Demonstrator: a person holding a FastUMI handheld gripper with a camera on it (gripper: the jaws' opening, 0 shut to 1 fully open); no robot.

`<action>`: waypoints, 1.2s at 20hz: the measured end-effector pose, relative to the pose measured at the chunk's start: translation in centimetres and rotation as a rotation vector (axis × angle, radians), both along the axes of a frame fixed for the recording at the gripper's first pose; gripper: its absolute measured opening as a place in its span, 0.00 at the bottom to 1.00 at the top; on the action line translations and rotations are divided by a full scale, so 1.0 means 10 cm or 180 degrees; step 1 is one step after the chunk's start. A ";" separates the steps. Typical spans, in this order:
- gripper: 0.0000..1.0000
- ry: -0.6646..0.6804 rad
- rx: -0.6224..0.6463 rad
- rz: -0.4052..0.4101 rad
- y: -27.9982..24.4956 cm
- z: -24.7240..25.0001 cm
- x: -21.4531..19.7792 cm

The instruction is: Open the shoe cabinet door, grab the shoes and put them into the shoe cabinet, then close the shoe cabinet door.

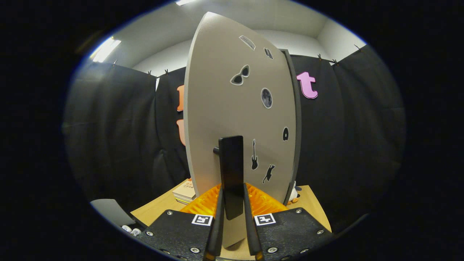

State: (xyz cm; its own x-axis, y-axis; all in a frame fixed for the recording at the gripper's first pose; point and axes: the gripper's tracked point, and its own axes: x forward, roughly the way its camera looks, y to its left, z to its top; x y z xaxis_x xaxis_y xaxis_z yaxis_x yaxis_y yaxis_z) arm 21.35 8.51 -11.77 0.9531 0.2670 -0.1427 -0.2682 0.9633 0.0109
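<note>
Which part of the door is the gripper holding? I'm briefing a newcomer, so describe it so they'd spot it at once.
Start at the big beige cabinet door, dotted with small stickers. Low on it a tall, flat black handle stands off the panel on a short peg. The gripper is shut on the handle, one finger on each side; unlike the flat stickers beside it, it sticks out.
</note>
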 end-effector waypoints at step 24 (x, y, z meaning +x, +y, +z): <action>0.23 0.0105 -0.0121 -0.0725 -0.93 -0.18 -0.10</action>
